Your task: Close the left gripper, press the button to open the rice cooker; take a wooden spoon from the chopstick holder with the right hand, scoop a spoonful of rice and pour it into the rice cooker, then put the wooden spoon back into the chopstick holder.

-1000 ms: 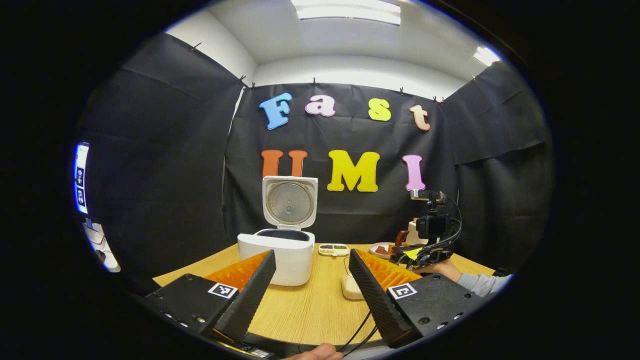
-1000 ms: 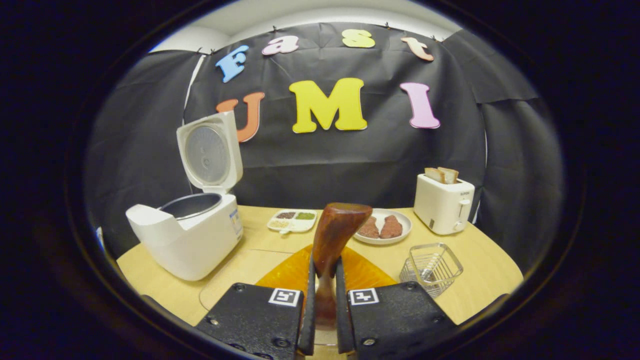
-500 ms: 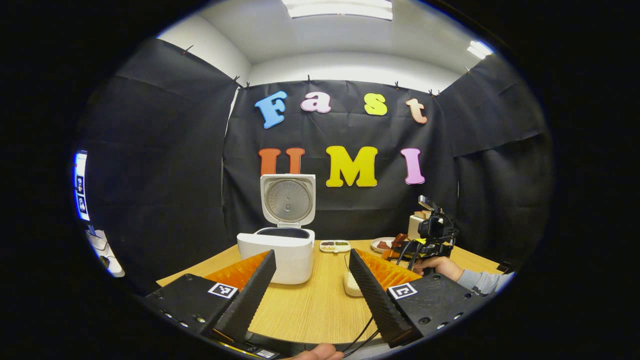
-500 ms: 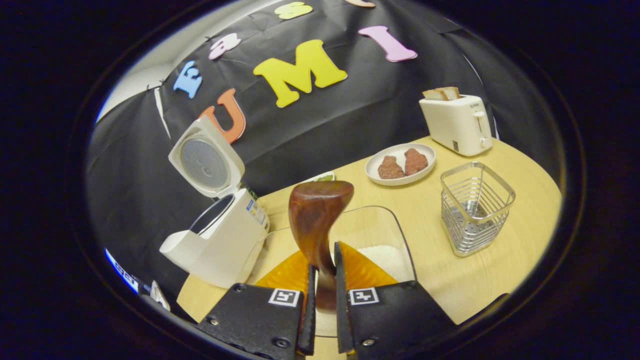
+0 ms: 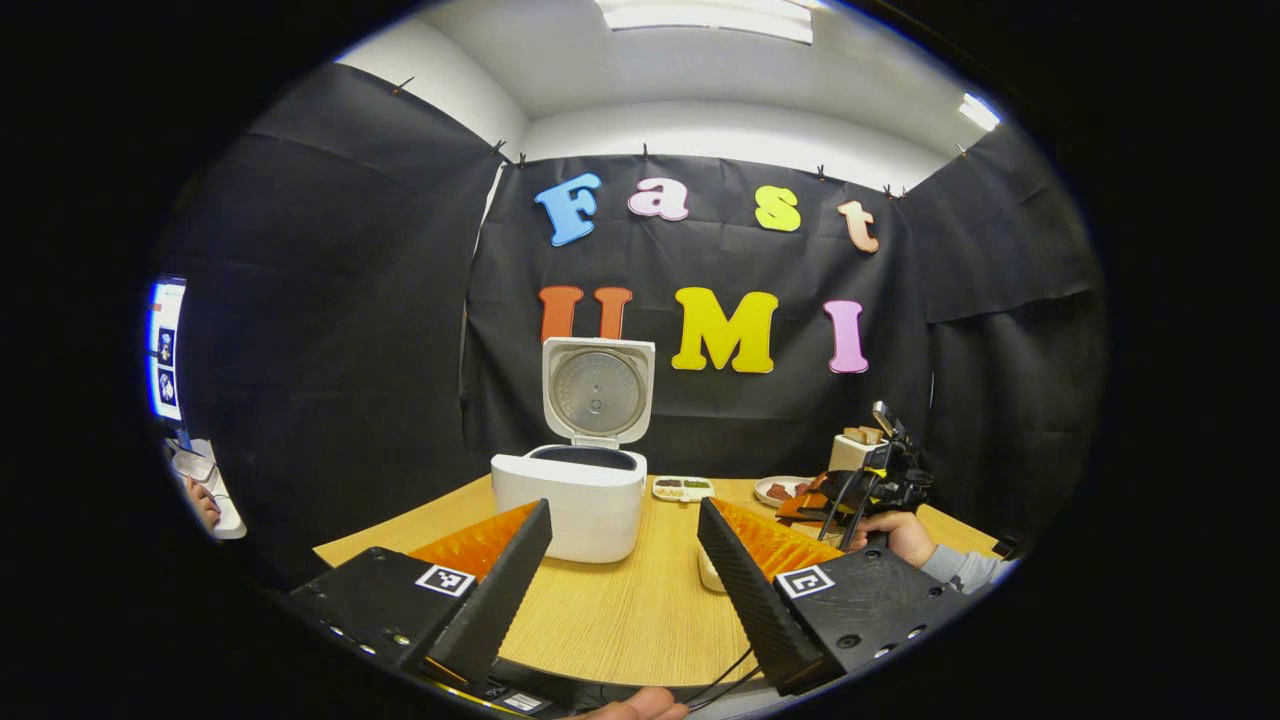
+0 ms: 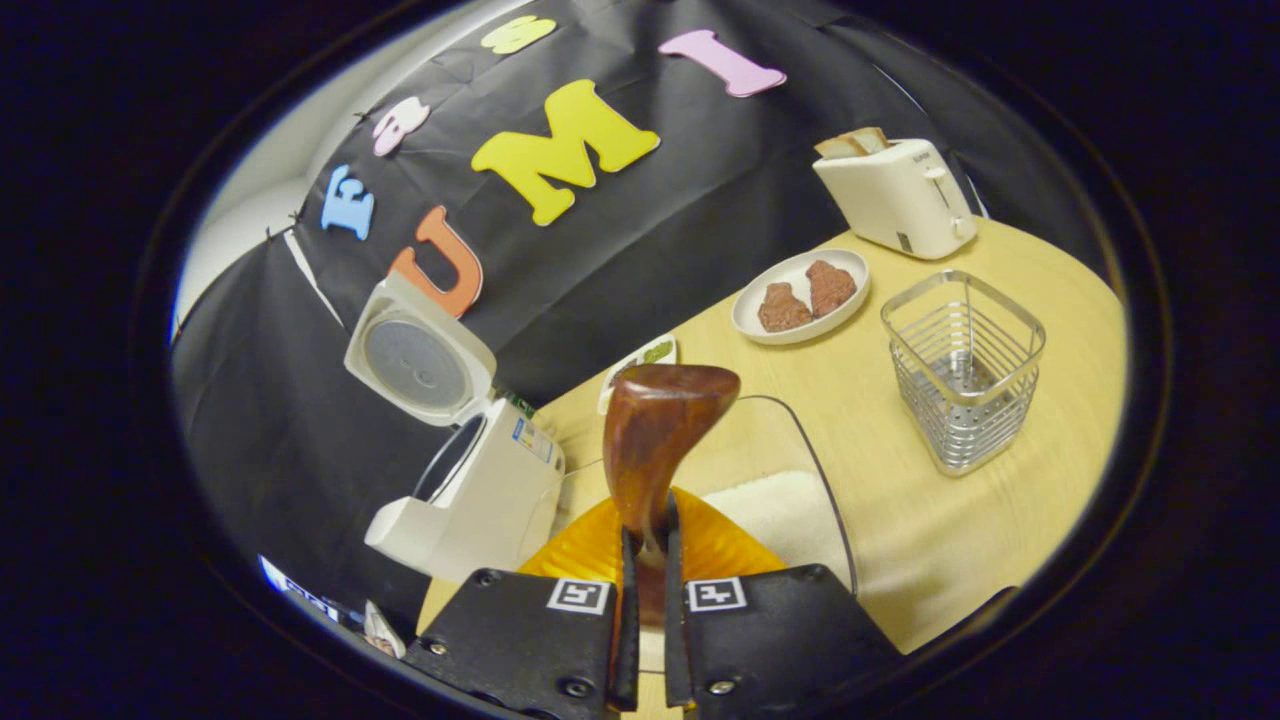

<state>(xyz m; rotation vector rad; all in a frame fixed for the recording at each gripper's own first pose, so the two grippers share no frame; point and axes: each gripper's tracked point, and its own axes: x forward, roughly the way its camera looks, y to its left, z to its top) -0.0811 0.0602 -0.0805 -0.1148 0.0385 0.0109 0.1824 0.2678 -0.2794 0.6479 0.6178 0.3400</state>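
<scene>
While the right gripper (image 6: 645,590) squeezes its jaws on the dark brown wooden spoon (image 6: 655,440), the spoon is above the clear glass dish of white rice (image 6: 790,510), beside the white rice cooker (image 6: 480,490) with its lid up. Near the cooker, the left gripper (image 5: 620,570) has jaws wide apart, holding nothing. Past the dish stands the silver wire chopstick holder (image 6: 962,370) on the light wooden desk (image 6: 960,530).

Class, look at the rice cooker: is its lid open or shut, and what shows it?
Open. The rice cooker has its lid standing upright behind the body, ribbed inner face turned forward, and the dark inner pot is exposed.
</scene>
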